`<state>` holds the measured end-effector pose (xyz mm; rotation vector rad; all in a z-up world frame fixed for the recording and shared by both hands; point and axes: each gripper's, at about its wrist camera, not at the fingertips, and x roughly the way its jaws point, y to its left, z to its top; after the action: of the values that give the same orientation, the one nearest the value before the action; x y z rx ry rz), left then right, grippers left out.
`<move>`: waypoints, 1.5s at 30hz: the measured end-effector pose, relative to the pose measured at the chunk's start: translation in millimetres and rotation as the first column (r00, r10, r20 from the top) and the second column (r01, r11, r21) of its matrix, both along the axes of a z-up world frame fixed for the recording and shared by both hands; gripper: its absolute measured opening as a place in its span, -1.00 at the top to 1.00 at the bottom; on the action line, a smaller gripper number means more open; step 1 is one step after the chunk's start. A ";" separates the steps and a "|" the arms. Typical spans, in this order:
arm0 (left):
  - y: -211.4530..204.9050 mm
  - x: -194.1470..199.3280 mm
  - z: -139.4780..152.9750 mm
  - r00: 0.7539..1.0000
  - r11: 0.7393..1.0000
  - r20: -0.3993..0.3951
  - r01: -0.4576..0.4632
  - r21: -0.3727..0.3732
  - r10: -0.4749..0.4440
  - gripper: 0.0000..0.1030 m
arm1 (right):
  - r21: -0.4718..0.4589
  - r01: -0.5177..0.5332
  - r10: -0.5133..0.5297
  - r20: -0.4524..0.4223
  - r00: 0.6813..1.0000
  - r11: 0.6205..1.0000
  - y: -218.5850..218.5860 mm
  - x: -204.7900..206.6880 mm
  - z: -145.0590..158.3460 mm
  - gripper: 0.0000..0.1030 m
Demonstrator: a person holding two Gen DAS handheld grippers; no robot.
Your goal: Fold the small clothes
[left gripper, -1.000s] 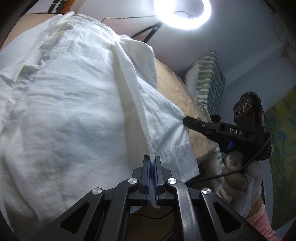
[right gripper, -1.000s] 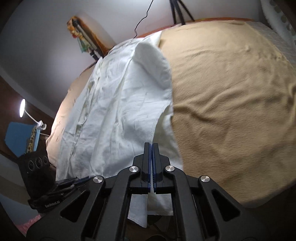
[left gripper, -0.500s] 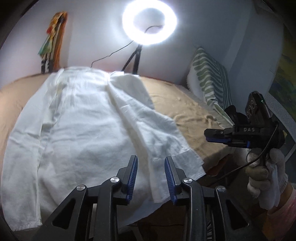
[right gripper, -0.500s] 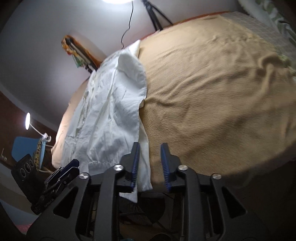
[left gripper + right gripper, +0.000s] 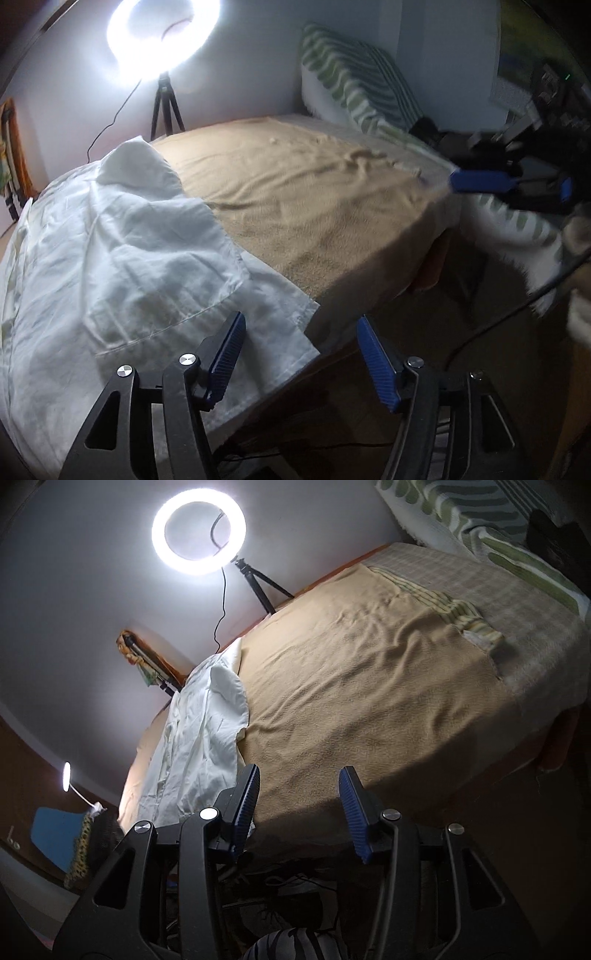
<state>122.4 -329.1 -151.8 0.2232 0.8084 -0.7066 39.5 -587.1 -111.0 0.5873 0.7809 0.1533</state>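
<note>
Both grippers' fingers are spreading apart, nothing between them: left gripper [image 5: 301,356], right gripper [image 5: 301,806]. Crumpled white cotton shirt [image 5: 122,258] lies on the tan-blanketed bed [image 5: 314,199], one side folded in.

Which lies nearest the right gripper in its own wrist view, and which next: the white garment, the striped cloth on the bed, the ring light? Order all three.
From the right gripper, jaws opening and empty:
1. White garment, just left of the fingers.
2. Striped cloth, far right on the bed.
3. Ring light, beyond the bed by the wall.
</note>
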 end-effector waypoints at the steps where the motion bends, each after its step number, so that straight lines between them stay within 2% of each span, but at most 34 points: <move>1: -4.1 0.0 -1.2 1.000 1.000 0.019 -0.001 0.011 0.001 -0.23 | 0.016 0.004 -0.004 0.002 1.000 1.000 -2.9 -1.9 -1.9 0.08; 3: -6.8 -0.8 -0.8 0.999 1.000 0.052 -0.005 0.028 0.004 0.02 | 0.029 0.005 -0.006 0.001 1.000 1.000 -7.4 -5.1 -4.3 0.08; 4: -6.4 2.4 -1.2 0.998 0.999 0.055 -0.009 0.031 0.007 0.54 | 0.026 0.003 -0.003 0.000 1.000 1.000 -7.5 -4.2 -4.8 0.08; 5: -4.2 6.9 -2.0 0.999 1.000 0.036 0.003 0.011 -0.003 0.76 | 0.020 0.000 0.000 0.000 1.000 1.000 -7.1 -2.6 -5.0 0.08; 7: 4.0 16.9 -1.8 0.999 0.998 -0.031 0.011 -0.058 -0.013 0.91 | 0.015 -0.007 0.007 0.004 1.000 1.000 -5.2 1.9 -5.0 0.08; 9: 19.7 21.3 2.4 0.997 0.990 -0.081 -0.018 -0.142 0.007 0.93 | 0.019 -0.018 0.018 0.010 1.000 1.000 -3.3 9.9 -4.6 0.08; 12: 48.7 23.8 16.9 0.989 0.956 -0.147 -0.073 -0.283 0.032 0.93 | 0.006 -0.050 0.050 0.017 0.999 0.999 6.8 31.6 -3.0 0.08; 15: 85.8 24.0 29.5 0.976 0.898 -0.212 -0.143 -0.417 0.057 0.93 | 0.027 -0.106 0.106 0.015 0.994 0.994 22.0 65.5 -4.9 0.08; 17: 106.9 24.5 31.2 0.964 0.858 -0.256 -0.191 -0.477 0.072 0.93 | 0.047 -0.144 0.143 0.010 0.990 0.989 36.6 92.9 -9.4 0.08; 18: 114.4 24.1 30.7 0.961 0.847 -0.267 -0.205 -0.490 0.078 0.93 | 0.045 -0.161 0.161 0.009 0.987 0.986 44.8 106.0 -11.2 0.07; 20: 122.3 21.6 29.2 0.957 0.842 -0.277 -0.218 -0.493 0.085 0.93 | 0.035 -0.197 0.197 0.005 0.980 0.980 65.1 135.8 -15.3 -0.09; 22: 128.3 18.7 27.8 0.956 0.841 -0.276 -0.224 -0.492 0.093 0.93 | 0.024 -0.233 0.233 -0.003 0.973 0.972 86.9 164.1 -20.9 -0.37; 24: 131.1 16.2 27.8 0.959 0.844 -0.265 -0.225 -0.486 0.103 0.93 | 0.019 -0.252 0.252 -0.015 0.968 0.968 107.3 192.8 -27.6 -0.38; 29: 141.6 14.4 23.1 0.955 0.836 -0.269 -0.248 -0.489 0.126 0.93 | 0.082 -0.252 0.258 -0.069 0.964 0.964 136.1 253.0 -49.4 -0.37; 30: 143.2 15.7 20.8 0.954 0.837 -0.271 -0.251 -0.487 0.129 0.93 | 0.080 -0.247 0.253 -0.082 0.964 0.966 140.3 261.0 -51.6 -0.26; 31: 144.4 15.8 18.6 0.952 0.836 -0.276 -0.255 -0.485 0.130 0.93 | 0.066 -0.240 0.246 -0.102 0.964 0.969 145.3 267.7 -53.6 0.18; 33: 150.3 13.5 14.0 0.946 0.828 -0.295 -0.270 -0.492 0.133 0.93 | 0.032 -0.240 0.242 -0.165 0.956 0.970 156.2 279.6 -57.5 0.83; 36: 162.7 11.7 9.7 0.941 0.820 -0.312 -0.280 -0.499 0.132 0.93 | -0.074 -0.248 0.231 -0.187 0.955 0.966 175.7 282.4 -45.8 0.87; 39: 175.1 3.3 4.0 0.936 0.813 -0.326 -0.292 -0.504 0.135 0.93 | -0.202 -0.276 0.241 -0.180 0.954 0.940 201.0 277.1 -22.9 0.88; 42: 192.7 -2.0 -0.7 0.925 0.796 -0.353 -0.320 -0.514 0.144 0.93 | -0.352 -0.306 0.252 -0.190 0.949 0.885 236.0 272.3 -4.0 0.88; 45: 210.9 -7.5 -1.3 0.915 0.780 -0.373 -0.346 -0.521 0.157 0.93 | -0.422 -0.347 0.283 -0.208 0.936 0.838 271.7 270.8 4.2 0.88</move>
<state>114.9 -118.2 -153.1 -0.5644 0.8620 -0.7053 310.3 -315.4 -106.8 0.0174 1.0088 0.2279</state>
